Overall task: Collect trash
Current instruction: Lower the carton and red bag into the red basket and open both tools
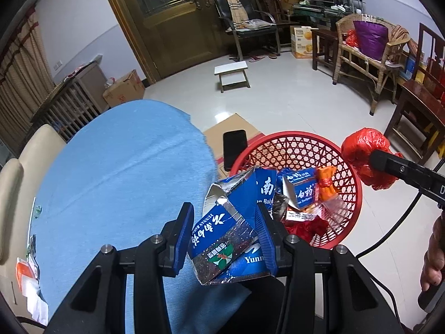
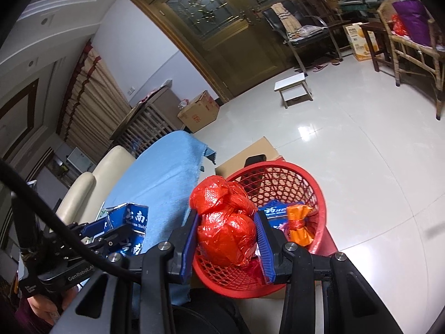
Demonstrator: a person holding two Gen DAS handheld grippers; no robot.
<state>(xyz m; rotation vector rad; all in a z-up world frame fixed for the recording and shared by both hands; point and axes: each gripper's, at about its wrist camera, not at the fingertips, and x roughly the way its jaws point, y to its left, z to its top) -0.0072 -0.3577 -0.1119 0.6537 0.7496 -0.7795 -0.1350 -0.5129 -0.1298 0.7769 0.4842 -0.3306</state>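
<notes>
My left wrist camera looks steeply down along my left claw [image 1: 225, 228], close above the blue-covered tabletop's [image 1: 111, 172] edge and the red basket [image 1: 347, 175]. My right wrist camera tilts less, close over the same basket [image 2: 314, 192] – both views share it, the tabletop [image 2: 167, 172], the brown door [image 1: 172, 25] and the white stool [image 2: 294, 86].

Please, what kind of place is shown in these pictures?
Most likely a home living room: a brass-coloured double door with patterned glass, a wicker armchair holding a purple cushion, and a cream padded sofa on a glossy tiled floor.
</notes>
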